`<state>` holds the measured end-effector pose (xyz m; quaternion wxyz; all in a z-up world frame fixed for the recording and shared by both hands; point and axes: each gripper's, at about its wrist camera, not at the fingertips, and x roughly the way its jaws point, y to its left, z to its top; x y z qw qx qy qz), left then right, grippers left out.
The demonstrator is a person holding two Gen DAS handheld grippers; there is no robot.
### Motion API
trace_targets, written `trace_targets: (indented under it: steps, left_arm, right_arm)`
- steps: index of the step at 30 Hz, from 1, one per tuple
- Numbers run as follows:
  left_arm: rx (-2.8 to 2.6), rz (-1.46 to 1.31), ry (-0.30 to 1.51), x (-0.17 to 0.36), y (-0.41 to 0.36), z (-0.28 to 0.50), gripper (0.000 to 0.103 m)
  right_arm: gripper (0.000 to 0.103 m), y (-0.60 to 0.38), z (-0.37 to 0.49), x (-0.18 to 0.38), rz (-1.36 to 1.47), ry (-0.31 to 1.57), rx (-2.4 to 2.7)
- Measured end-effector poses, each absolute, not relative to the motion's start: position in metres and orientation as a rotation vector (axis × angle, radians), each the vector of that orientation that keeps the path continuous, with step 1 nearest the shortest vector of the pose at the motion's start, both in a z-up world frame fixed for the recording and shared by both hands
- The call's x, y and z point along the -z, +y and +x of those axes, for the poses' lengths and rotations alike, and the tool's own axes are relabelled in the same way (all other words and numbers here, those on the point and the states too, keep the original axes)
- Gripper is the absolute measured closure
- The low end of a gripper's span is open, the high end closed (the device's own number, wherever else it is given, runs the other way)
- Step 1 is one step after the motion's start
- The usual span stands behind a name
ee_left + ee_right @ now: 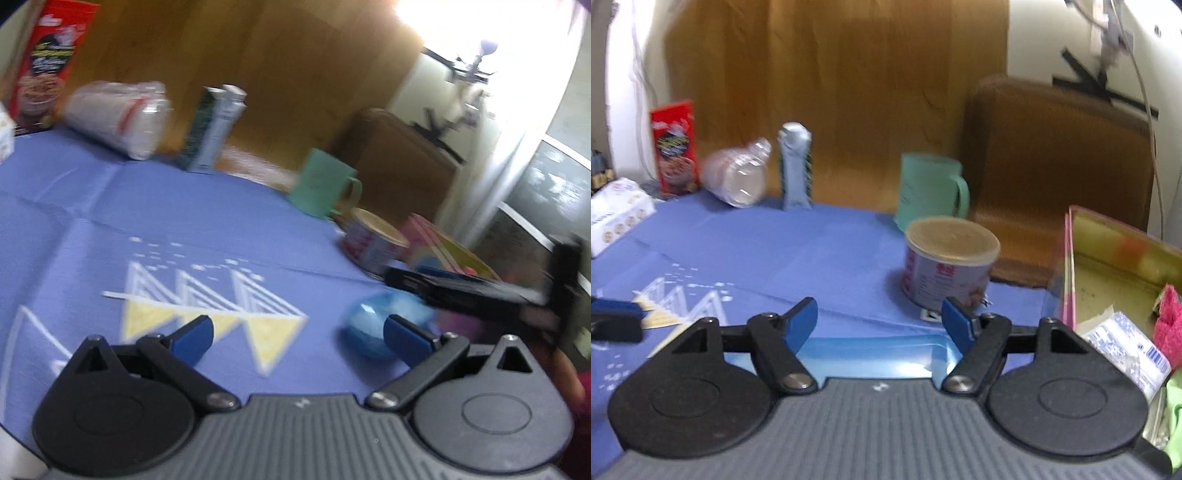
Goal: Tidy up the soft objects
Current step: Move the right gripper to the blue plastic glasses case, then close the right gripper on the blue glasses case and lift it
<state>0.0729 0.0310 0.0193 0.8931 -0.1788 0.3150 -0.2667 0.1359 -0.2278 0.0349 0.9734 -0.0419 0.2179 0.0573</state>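
My left gripper [298, 338] stands open low over the blue tablecloth [184, 221], with nothing between its pads. A shiny blue soft packet [373, 325] lies just beyond its right finger. The same light blue packet [879, 354] shows in the right wrist view, lying under my open right gripper [879, 324], whose pads do not press on it. At the right an open box [1108, 251] with a pink rim holds a wrapped tissue pack [1123, 347], a pink fluffy item [1169, 321] and something green [1174, 406]. Each view shows the other gripper's dark fingers [443, 284] [617, 315] at its edge.
Along the table's far edge stand a red cereal box [674, 147], a plastic bottle on its side [738, 177], a carton [794, 166] and a green mug [931, 188]. A lidded tin [949, 262] stands ahead of the right gripper. A white pack [617, 210] lies far left, a brown chair [1052, 166] behind.
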Motion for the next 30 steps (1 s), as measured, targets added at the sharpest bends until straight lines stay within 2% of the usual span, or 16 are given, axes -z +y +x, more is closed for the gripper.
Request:
trace_targets:
  steps: [4, 13, 24, 30]
  left_arm:
    - [0.644, -0.309, 0.664, -0.025, 0.001, 0.064, 0.002]
    - [0.567, -0.192, 0.762, -0.021, -0.067, 0.080, 0.015]
    - [0.521, -0.303, 0.748, -0.018, -0.035, 0.087, 0.009]
    - [0.556, -0.426, 0.733, -0.016, 0.002, 0.081, 0.004]
  right_arm:
    - [0.028, -0.240, 0.148, -0.032, -0.012, 0.500, -0.125]
    - [0.034, -0.244, 0.146, -0.032, 0.041, 0.557, -0.152]
    - [0.036, -0.251, 0.117, -0.031, 0.255, 0.596, -0.273]
    - [0.036, -0.259, 0.081, -0.042, 0.225, 0.431, -0.330]
